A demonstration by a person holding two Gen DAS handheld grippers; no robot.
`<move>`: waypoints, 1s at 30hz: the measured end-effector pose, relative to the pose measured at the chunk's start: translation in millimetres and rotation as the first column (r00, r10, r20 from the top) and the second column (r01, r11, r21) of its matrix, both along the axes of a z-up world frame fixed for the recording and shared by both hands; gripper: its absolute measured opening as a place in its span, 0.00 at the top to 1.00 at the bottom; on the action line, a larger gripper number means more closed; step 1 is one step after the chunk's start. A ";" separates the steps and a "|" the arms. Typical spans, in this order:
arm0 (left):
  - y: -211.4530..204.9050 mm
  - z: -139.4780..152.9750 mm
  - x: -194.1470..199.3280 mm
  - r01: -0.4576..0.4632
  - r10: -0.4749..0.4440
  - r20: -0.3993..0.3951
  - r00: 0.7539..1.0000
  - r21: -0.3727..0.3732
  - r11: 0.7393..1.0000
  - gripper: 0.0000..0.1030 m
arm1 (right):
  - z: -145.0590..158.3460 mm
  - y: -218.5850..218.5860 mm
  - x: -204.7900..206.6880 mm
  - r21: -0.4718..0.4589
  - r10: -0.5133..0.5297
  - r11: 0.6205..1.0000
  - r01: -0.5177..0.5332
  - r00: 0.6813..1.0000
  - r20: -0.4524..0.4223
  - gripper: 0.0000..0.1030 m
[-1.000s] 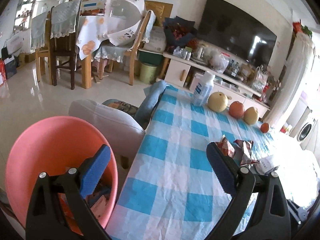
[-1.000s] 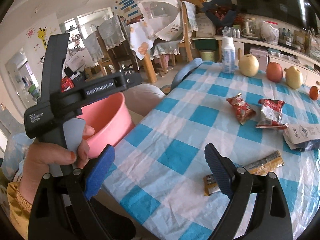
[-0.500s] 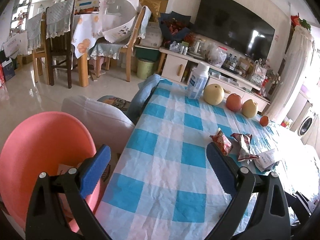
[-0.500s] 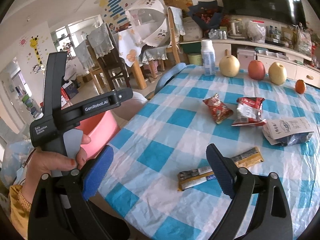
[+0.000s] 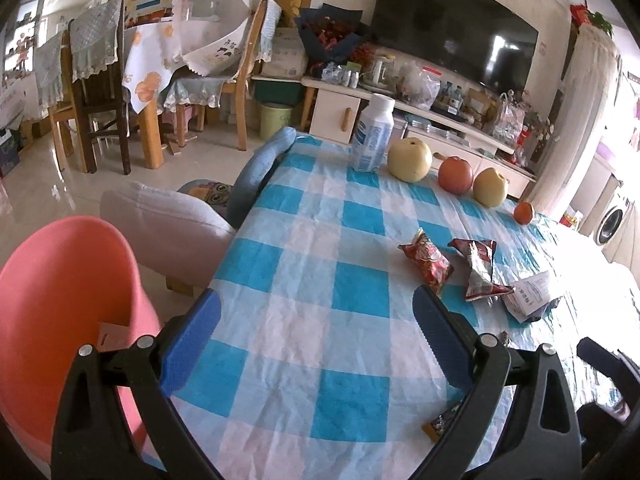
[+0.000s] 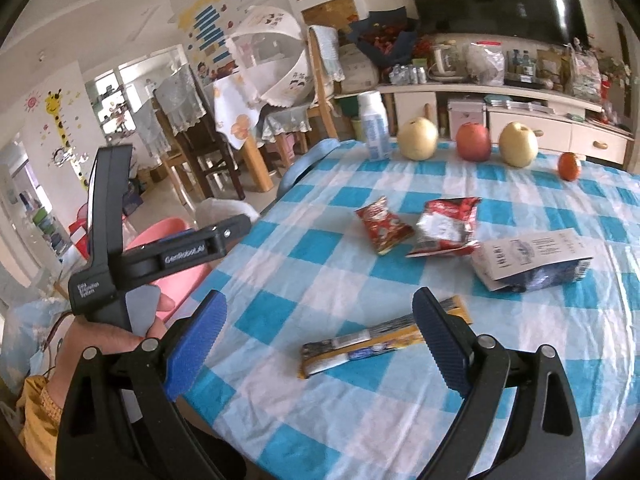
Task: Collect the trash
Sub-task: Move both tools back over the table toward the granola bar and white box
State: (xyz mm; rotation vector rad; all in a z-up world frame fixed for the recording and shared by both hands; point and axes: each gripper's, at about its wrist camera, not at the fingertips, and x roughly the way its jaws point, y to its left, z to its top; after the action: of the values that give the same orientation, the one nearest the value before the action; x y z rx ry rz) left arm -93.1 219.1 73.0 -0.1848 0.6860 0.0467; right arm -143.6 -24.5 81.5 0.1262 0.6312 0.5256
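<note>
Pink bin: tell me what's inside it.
In the pink bin only one pale card or paper piece shows; the left hand-held gripper hides the rest of the bottom.

Bright daylight, blown-out glare at right, strong fisheye bending, dark corners.

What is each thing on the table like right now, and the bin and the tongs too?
Left tongs: open, empty.
Right tongs: open, empty.
Pink bin: off the table's edge, some trash inside.
Long wrapper: flat on the table.
Two red snack bags: crumpled, lying flat.
White and blue bag: lying flat.
Bottle: upright, capped.
</note>
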 end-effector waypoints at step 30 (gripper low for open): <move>-79.2 -28.7 75.7 0.036 -0.053 -0.153 0.987 -0.112 0.993 0.26 | -59.2 -144.8 127.5 0.108 -0.256 0.947 0.302 0.914 -0.315 0.10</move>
State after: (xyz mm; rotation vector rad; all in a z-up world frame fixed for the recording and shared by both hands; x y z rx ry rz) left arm -17.5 139.9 44.3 -0.2729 0.8495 -0.0195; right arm -16.1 -169.3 22.3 0.4441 0.8509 0.2766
